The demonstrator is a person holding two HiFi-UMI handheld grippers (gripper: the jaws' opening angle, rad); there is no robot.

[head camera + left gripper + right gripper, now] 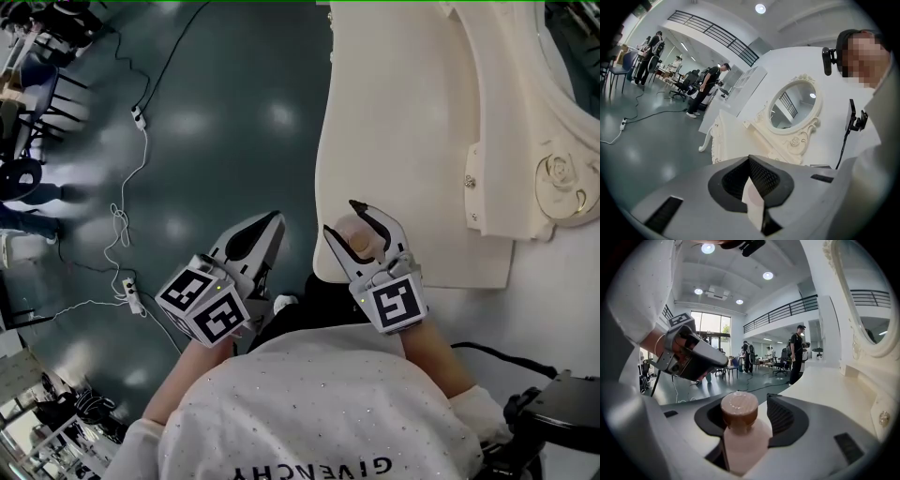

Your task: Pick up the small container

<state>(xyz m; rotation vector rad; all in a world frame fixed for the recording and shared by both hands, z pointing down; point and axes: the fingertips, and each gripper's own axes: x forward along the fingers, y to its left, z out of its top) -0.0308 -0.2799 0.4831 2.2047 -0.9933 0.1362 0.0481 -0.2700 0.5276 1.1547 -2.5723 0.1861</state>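
Right gripper view: right gripper (pixel 743 401) jaws pinch the small container (pixel 742 439); left gripper (pixel 749 161) jaws pressed together.

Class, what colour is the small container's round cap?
Brown round cap on the pale pink small container; right gripper view shows it best.

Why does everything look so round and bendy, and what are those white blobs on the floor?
Right gripper view: its wide lens bends the railing and darkens the corners, and the bottle, so close to the camera, looks soft. Head view: the blobs are glare on the shiny floor.
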